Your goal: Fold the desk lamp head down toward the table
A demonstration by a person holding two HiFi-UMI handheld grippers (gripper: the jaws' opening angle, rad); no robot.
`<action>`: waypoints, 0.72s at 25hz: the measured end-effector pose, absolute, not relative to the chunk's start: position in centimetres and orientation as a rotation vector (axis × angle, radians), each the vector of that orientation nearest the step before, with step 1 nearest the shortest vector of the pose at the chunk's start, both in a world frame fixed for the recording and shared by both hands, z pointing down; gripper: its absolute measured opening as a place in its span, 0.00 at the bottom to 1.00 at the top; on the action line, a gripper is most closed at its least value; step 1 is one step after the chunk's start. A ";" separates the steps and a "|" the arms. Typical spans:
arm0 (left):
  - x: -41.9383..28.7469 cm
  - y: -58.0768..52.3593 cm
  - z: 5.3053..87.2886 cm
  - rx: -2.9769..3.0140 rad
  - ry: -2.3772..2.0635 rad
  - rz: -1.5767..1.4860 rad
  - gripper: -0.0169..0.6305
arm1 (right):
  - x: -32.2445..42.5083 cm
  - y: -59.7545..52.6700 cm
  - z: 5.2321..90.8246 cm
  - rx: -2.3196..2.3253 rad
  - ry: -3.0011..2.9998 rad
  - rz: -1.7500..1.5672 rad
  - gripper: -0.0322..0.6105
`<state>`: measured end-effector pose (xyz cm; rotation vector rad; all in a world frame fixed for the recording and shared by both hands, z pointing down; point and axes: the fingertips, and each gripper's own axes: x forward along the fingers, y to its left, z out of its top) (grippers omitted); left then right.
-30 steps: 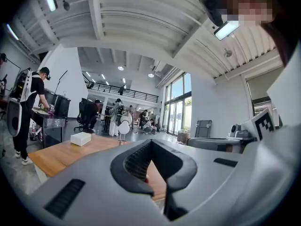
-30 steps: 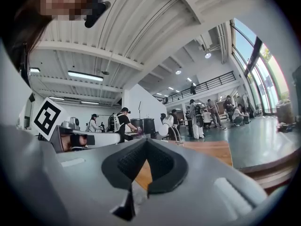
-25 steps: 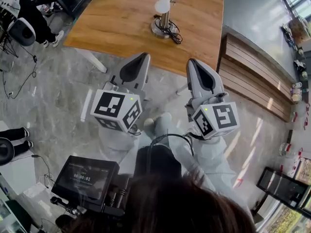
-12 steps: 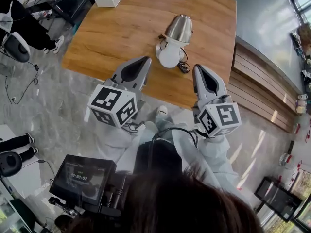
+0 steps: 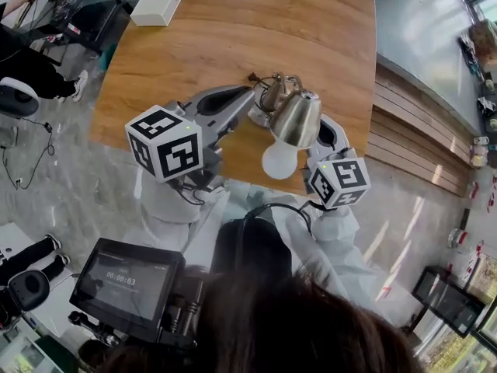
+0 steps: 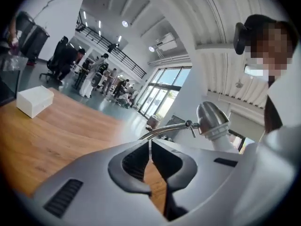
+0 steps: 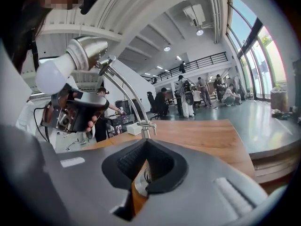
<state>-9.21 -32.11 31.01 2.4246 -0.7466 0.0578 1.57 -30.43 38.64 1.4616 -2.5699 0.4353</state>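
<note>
Head view with both gripper views. A grey marbled floor (image 5: 70, 169) surrounds a wooden table (image 5: 233, 37). Slatted wooden steps (image 5: 411, 130) run along the table's right side. At lower left, a dark monitor (image 5: 128, 278) shows a timer that appears to read 00:00:03, the only legible writing in the scene. A plain white box (image 5: 160, 0) lies at the far left corner of the table and bears no visible label.

The desk lamp stands on the table near its near edge, between the two grippers. Its brushed-metal head (image 5: 297, 117) is raised on a curved chrome arm (image 7: 124, 91) and tilts towards the person. In the head view its white bulb (image 5: 280, 160) lies over the table's near edge. A black cord (image 5: 253, 77) trails from the base, which is largely hidden.

The left gripper (image 6: 150, 145) lies just left of the lamp. Its jaws are pressed together with nothing between them, and the lamp head shows beyond and to the right of its tips. The right gripper (image 7: 145, 145) lies just right of the lamp, partly covered by the head in the head view. Its jaws are likewise closed and empty, and the lamp's upright stem rises just beyond their tips. Each gripper carries a marker cube, left (image 5: 165, 142) and right (image 5: 339, 183), with black-and-white square patterns but no lettering
</note>
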 end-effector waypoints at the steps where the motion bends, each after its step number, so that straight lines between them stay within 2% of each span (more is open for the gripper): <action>1: -8.9 -32.6 31.0 2.409 -0.678 0.048 0.03 | 1.3 -30.9 38.9 1.473 -2.559 0.437 0.05; 2: -8.4 -33.0 31.0 2.384 -0.602 0.034 0.03 | 1.1 -31.5 39.1 1.481 -2.552 0.438 0.05; 5: -6.4 -33.8 31.1 2.257 -0.346 -0.033 0.19 | 1.1 -33.5 40.5 1.483 -2.556 0.437 0.05; 8: -5.0 -33.8 31.3 2.059 -0.147 -0.130 0.28 | 0.9 -34.1 42.5 1.411 -2.585 0.403 0.06; 10: -4.2 -33.6 30.9 1.967 -0.075 -0.153 0.34 | 0.4 -34.4 43.4 1.321 -2.592 0.361 0.11; 15: -3.0 -32.6 29.9 1.849 0.064 -0.179 0.36 | -1.1 -35.0 43.8 1.150 -2.631 0.281 0.24; 18: -2.5 -32.1 29.7 1.778 0.129 -0.199 0.36 | -1.9 -35.3 44.3 1.103 -2.626 0.246 0.26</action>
